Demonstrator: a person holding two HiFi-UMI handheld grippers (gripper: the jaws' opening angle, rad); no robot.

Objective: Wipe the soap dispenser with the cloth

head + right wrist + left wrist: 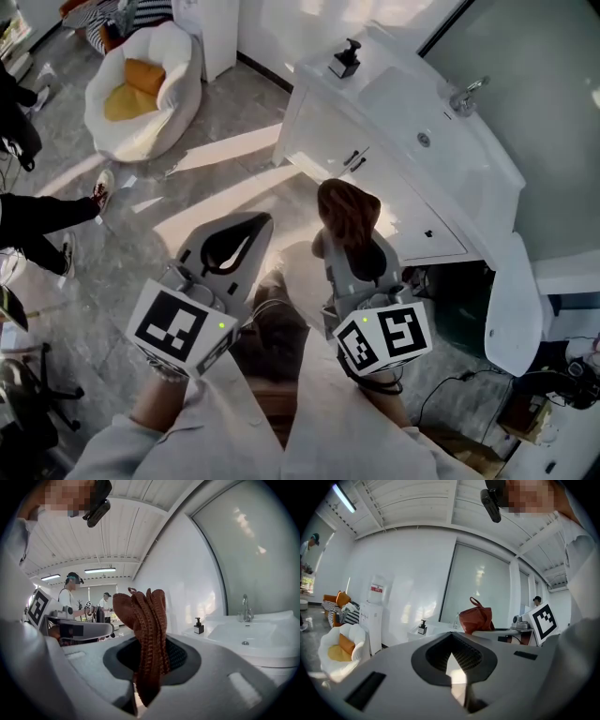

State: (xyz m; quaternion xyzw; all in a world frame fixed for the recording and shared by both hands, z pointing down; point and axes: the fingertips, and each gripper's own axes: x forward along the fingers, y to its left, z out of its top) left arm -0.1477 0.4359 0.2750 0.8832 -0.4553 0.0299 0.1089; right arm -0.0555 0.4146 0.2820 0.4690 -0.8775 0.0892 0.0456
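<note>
A small black soap dispenser (346, 58) stands on the far left corner of the white sink counter (394, 112); it shows small in the left gripper view (422, 626) and the right gripper view (198, 626). My right gripper (349, 223) is shut on a brown knitted cloth (348, 212), which sticks up bunched from the jaws (143, 630). It hovers over the floor, short of the cabinet front. My left gripper (234, 246) is shut with nothing in it, beside the right one and to its left. In the left gripper view the cloth (476, 617) appears to the right.
A faucet (466, 95) and basin sit on the counter under a large mirror (534, 84). A white beanbag chair (145, 89) with yellow cushions lies on the grey floor at the left, with a water cooler (375, 613) near it. People stand at the left edge (37, 220).
</note>
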